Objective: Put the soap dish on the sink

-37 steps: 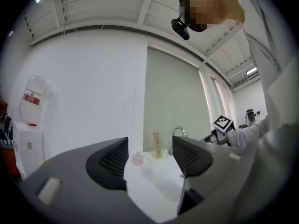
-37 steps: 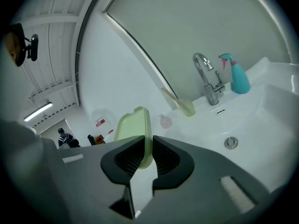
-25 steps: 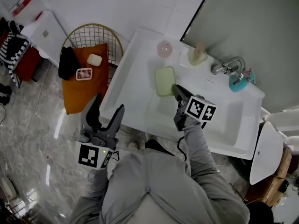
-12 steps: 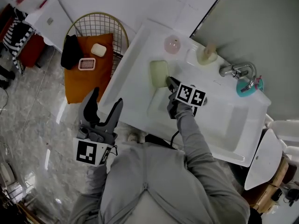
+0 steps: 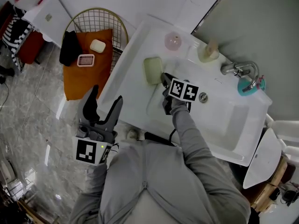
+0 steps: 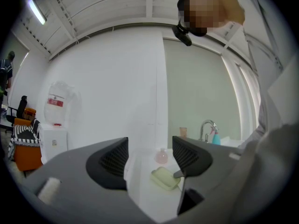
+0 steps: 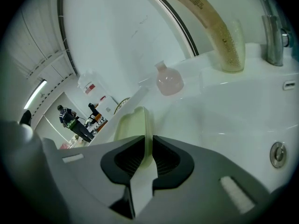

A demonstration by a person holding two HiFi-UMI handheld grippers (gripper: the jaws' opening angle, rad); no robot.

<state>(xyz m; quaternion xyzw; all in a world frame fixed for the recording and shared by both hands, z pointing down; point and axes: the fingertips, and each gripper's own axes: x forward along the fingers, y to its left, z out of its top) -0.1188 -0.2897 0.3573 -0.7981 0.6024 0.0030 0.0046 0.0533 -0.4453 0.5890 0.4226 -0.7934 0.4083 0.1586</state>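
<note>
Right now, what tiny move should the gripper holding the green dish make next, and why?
Probably ease the soap dish straight down until it sits flat on the sink ledge. The right gripper is shut on the dish's rim, and the dish is over the ledge near the pink bottle; whether it touches yet is unclear.

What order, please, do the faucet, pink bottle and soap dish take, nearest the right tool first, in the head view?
1. The soap dish, held in the right tool.
2. The pink bottle, just behind it.
3. The faucet, far right.
</note>
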